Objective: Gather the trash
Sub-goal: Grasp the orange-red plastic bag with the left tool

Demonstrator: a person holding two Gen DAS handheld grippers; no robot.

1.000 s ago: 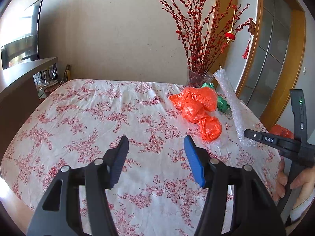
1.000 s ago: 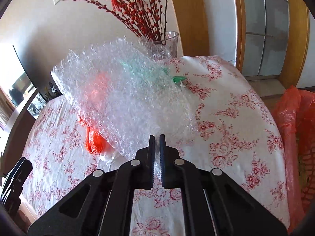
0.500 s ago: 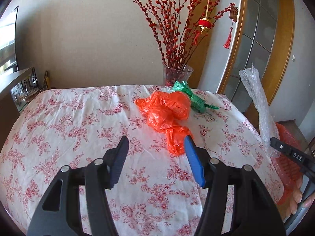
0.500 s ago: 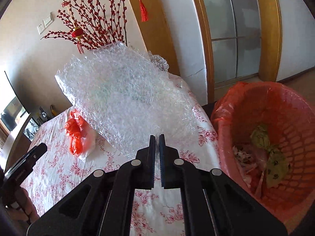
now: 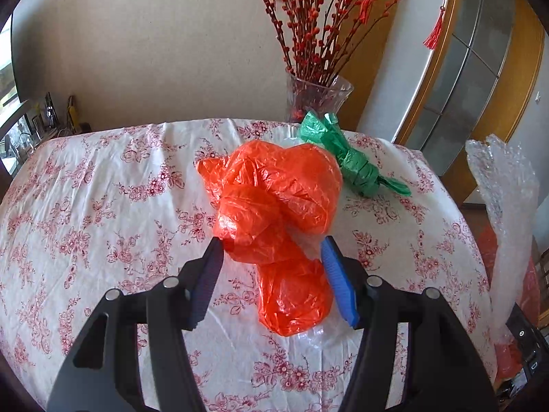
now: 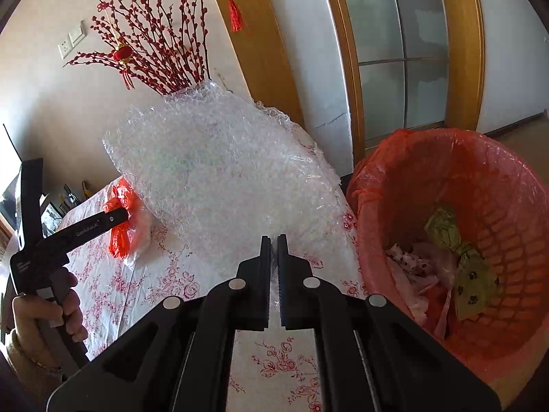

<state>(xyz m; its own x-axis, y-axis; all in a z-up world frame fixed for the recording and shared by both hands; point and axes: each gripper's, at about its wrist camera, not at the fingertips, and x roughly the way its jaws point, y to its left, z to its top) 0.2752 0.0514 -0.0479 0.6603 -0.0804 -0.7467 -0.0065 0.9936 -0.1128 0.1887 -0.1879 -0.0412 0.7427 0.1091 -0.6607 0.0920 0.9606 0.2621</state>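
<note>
Floral-print tablecloth [image 5: 103, 206] is covering the round table and filling the lower half of both views, with a beige wall behind it. You are holding the left gripper [image 5: 271, 250] wide open at lower centre of the left wrist view; its blue pads [image 5: 338, 283] are flanking the crumpled orange plastic bag [image 5: 278, 213], and nothing is gripped. That bag is lying on the cloth at frame centre, its near lobe sitting between the open fingers. A knotted green plastic bag [image 5: 346, 158] is resting just behind it to the upper right, in front of a glass vase [image 5: 317, 98] holding red-budded branches [image 5: 308, 20].

You are keeping the right gripper [image 6: 273, 243] closed, at lower centre of the right wrist view, its fingers pinching the lower edge of a bubble wrap sheet [image 6: 223, 178]. The sheet is rising toward the upper left of that frame, held clear above the tablecloth. The same sheet is showing at the right edge of the left wrist view.

An orange-lined waste basket [image 6: 514, 178] is occupying the right side of the right wrist view, beside the table edge, and is already containing crumpled paper and wrappers [image 6: 456, 257].
</note>
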